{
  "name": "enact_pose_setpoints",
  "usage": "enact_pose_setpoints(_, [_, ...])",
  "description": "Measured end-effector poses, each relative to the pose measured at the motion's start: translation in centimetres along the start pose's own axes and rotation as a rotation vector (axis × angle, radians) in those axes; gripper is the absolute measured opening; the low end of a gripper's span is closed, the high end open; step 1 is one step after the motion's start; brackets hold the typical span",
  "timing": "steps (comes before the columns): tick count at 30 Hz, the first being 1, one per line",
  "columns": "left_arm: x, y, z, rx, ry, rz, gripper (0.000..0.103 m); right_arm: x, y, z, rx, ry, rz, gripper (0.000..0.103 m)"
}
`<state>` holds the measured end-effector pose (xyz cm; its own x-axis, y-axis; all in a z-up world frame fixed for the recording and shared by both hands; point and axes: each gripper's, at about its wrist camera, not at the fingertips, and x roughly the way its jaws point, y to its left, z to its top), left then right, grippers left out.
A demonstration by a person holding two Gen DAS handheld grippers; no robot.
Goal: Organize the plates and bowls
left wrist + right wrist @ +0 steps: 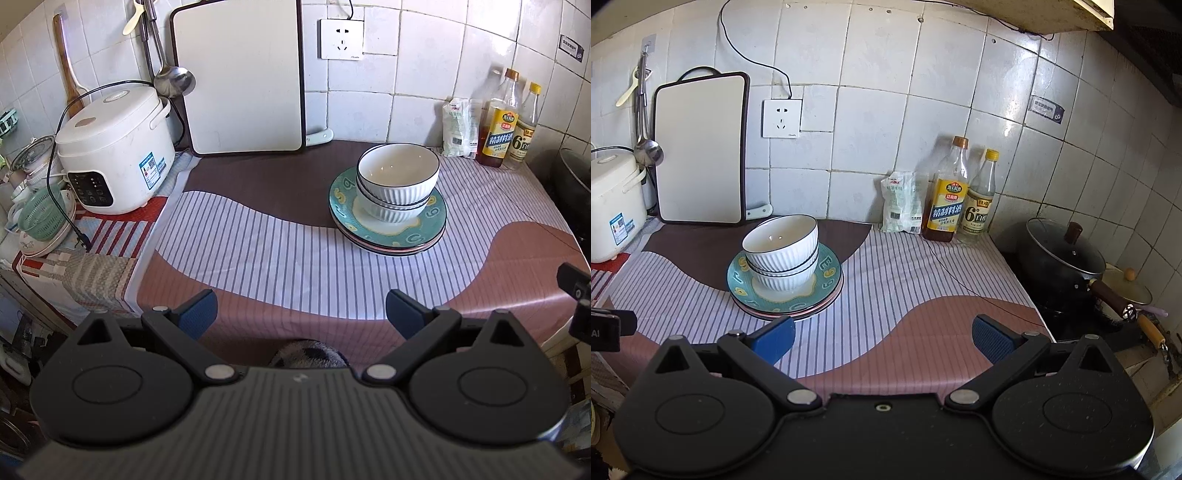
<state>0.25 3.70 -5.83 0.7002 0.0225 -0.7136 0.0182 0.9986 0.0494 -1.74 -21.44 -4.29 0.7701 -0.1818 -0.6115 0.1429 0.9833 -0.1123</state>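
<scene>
In front of the cutting board (240,81), two nested bowls (397,181) are stacked on the plates (388,229). The left gripper (301,314) and right gripper (882,338) are held wide apart, empty, well short of the board. If restacking is intended, the upper bowl's rim is best pinched squarely and lifted straight.

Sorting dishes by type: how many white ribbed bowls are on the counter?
2: the upper white ribbed bowl nests in the lower white ribbed bowl, atop the teal plate stack. More could hide inside.

2 bowls (398,181) nest on stacked plates (388,232), before bottles (498,125).
</scene>
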Motion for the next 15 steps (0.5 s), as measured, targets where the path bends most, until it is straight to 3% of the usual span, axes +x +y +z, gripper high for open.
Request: enact_pose_setpoints(15, [-0.29, 0.1, 0.14, -0.017, 0.0, 0.001, 0.099, 0.11, -0.25, -0.02, 0.007, 0.006, -0.001, 0.103])
